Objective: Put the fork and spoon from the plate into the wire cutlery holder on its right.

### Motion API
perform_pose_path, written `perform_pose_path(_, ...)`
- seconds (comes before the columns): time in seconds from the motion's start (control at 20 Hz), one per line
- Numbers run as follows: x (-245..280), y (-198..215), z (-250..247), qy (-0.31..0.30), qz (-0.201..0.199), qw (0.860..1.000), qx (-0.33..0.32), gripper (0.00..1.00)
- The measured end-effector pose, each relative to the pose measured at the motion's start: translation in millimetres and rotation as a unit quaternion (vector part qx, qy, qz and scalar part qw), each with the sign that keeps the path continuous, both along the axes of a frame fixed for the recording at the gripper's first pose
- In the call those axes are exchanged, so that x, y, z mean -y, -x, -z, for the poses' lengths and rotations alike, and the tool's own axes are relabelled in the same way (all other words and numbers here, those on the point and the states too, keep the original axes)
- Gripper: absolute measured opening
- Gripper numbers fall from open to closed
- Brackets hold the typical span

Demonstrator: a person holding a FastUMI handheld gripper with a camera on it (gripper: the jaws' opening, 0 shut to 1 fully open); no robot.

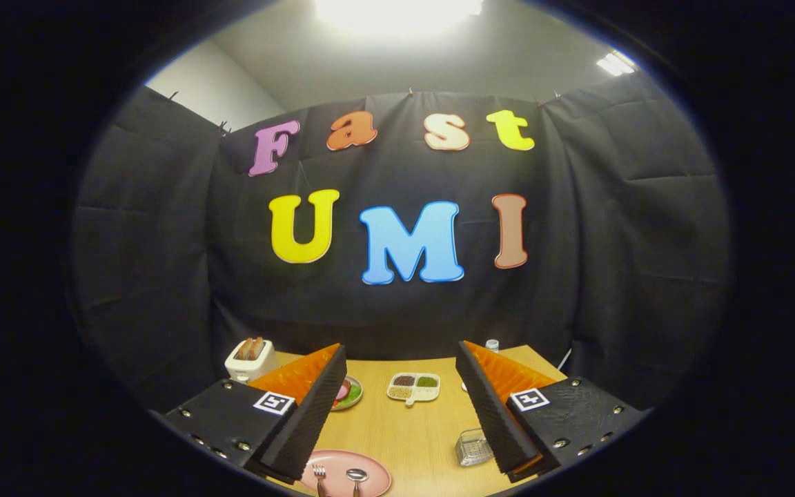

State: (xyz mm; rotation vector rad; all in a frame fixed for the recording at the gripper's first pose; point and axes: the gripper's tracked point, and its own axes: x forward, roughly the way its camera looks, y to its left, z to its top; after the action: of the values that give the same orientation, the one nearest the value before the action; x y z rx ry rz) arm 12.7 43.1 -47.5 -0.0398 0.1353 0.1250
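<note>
A pink plate [370,464] lies on the wooden table [408,428], low between my two fingers and nearer the left one. On it rest a fork [319,475] and a spoon [356,476], side by side, heads toward the far side. The wire cutlery holder [473,446] stands to the plate's right, against the inner side of my right finger. My gripper [401,359] is open, held well above the table, with nothing between its fingers.
A white toaster [250,359] with toast stands at the table's far left. A small plate of food [349,392] sits behind my left finger. A white divided tray [413,386] of grains lies mid-table. A small bottle [491,344] stands at the far right.
</note>
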Motion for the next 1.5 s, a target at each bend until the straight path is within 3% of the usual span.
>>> perform_pose_path(0.1,-8.6,-3.7,29.1,0.012,-0.017,0.999,-0.042,0.93)
perform_pose_path(0.25,-26.2,-6.8,90.3,0.034,-0.046,0.991,-0.117,0.77)
perform_pose_path(0.3,-29.5,-6.4,108.9,0.041,-0.053,0.988,-0.140,0.77)
perform_pose_path(0.35,-34.9,-2.8,130.1,0.047,-0.064,0.984,-0.161,0.66)
perform_pose_path(0.4,-39.7,-0.7,148.9,0.053,-0.071,0.979,-0.183,0.61)
perform_pose_path(0.9,-63.0,38.4,303.3,0.050,-0.099,0.911,-0.397,0.61)
perform_pose_path(1.05,-61.7,50.7,324.4,0.041,-0.090,0.894,-0.438,0.31)
perform_pose_path(1.5,-54.8,71.6,377.8,0.056,-0.074,0.855,-0.510,0.31)
